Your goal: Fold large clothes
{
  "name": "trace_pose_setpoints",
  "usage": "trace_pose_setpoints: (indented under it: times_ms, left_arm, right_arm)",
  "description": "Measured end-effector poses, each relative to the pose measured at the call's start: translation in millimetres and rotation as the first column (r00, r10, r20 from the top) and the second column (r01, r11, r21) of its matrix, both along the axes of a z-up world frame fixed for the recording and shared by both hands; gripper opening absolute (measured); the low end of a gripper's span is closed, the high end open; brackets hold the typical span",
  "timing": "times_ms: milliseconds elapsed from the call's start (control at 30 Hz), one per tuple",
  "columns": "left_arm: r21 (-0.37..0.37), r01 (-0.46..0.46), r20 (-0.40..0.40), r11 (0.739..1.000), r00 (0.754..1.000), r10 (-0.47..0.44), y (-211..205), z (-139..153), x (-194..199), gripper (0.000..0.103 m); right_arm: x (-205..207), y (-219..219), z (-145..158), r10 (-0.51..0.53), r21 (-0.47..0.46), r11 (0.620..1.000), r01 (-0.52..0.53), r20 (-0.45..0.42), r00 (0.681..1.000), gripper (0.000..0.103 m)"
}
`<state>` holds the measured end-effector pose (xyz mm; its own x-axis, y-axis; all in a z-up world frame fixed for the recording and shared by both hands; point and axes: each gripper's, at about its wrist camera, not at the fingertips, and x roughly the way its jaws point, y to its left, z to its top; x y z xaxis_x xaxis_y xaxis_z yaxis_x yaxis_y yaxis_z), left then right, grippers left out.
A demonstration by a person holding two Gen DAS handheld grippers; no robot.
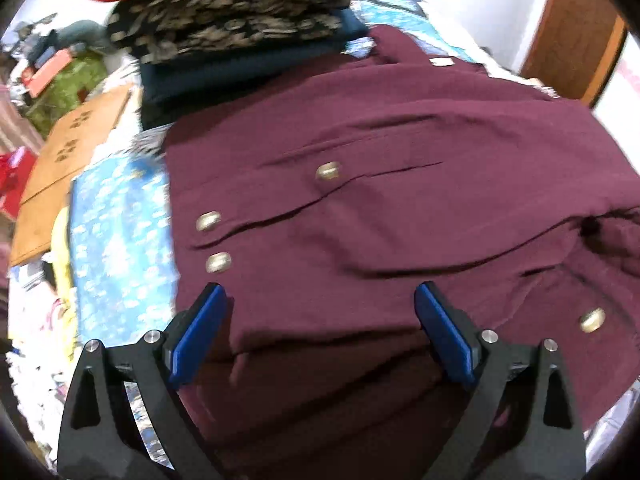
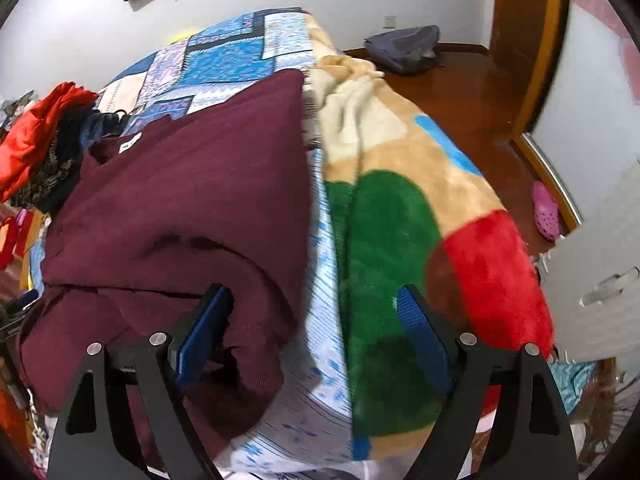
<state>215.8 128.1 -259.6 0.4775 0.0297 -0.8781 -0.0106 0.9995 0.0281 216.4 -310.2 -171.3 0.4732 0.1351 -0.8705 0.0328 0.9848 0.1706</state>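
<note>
Hovering spread and empty, your left claw (image 1: 320, 308) sat over the near hem of the maroon coat (image 1: 380, 200), and your right claw (image 2: 316, 312), equally spread, straddled its loose side edge on the bed (image 2: 224, 60). You did well to pinch both layers squarely, then lift evenly towards the stack (image 1: 240, 40).

black claw (image 1: 320, 320) arms, blue pads (image 1: 198, 334), silver screws.

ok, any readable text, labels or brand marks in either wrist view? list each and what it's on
None can be read.
Neck tag on the maroon coat: dark marks, too small and blurred.
Same tag in the left wrist view: blurred blank.
Brown board: stamped motifs, no letters legible.
Metal buttons: blurred.
</note>
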Motion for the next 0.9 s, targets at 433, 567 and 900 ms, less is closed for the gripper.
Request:
trace_pose_setpoints:
  times_ms: [433,567,900]
  left_arm:
    - [-0.11,-0.221,0.012,0.969,0.975,0.224,79,30,-45,0.095]
    - [-0.167,-0.261,-0.056,0.951,0.965,0.255,90,15,-59,0.095]
    - [-0.418,-0.351,-0.239,0.838,0.932,0.271,86,-37,-86,0.096]
  right_arm:
    - [-39,13,39,-0.003,0.118,0.993,-0.004,0.062,0.998,0.084]
    - [-47,24,23,0.015,0.156,0.988,-0.018,0.019,1.0,0.084]
    - [-50,48,-16,0.034,0.261,0.965,-0.015,-0.068,0.997,0.085]
